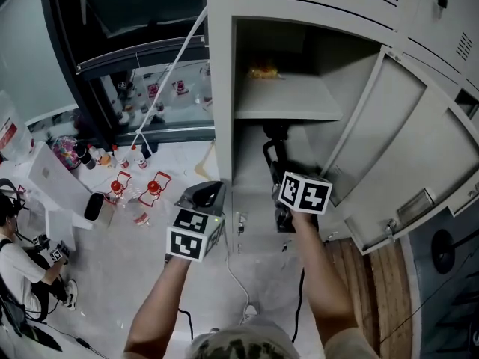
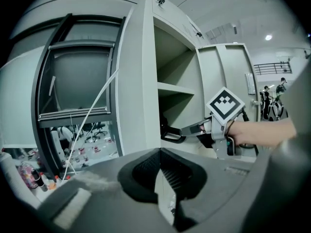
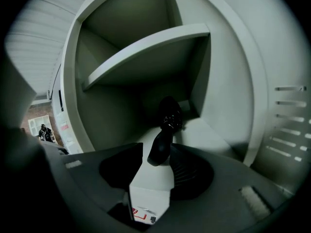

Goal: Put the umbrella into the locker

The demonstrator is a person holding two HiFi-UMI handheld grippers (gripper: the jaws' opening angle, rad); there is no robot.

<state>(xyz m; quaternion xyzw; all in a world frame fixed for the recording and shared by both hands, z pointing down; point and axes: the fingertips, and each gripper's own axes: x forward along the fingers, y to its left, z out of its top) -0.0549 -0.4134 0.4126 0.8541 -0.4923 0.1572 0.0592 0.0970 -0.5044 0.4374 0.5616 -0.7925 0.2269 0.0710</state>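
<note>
Your right gripper [image 3: 155, 154] was loose. Its two jaws stood apart, and the black handle end of the umbrella [image 3: 166, 125] sat in the gap between them. The handle was close to the right-hand jaw, and nothing squeezed it. From the jaws the umbrella reached forward and deeper into the locker [image 3: 116, 115], so most of it was already inside, in the lower part. Just above it, over your jaws, was the locker's shelf [image 3: 146, 50]. A small yellow thing [image 1: 263, 72] lay on top of the shelf near the back. To the right of this gripper the locker's door [image 1: 404, 155] stood wide open. Your left gripper [image 2: 160, 152] was closed up tight with nothing in it. It hung outside the locker, to the left of your right gripper, and it pointed at the locker's front edge. Farther off to its left was a window with a dark frame [image 2: 73, 116]. A thin white cord [image 2: 97, 108] ran slanting in front of it. Beyond that, down on the floor, stood small bottles with red tops [image 1: 153, 188].
</note>
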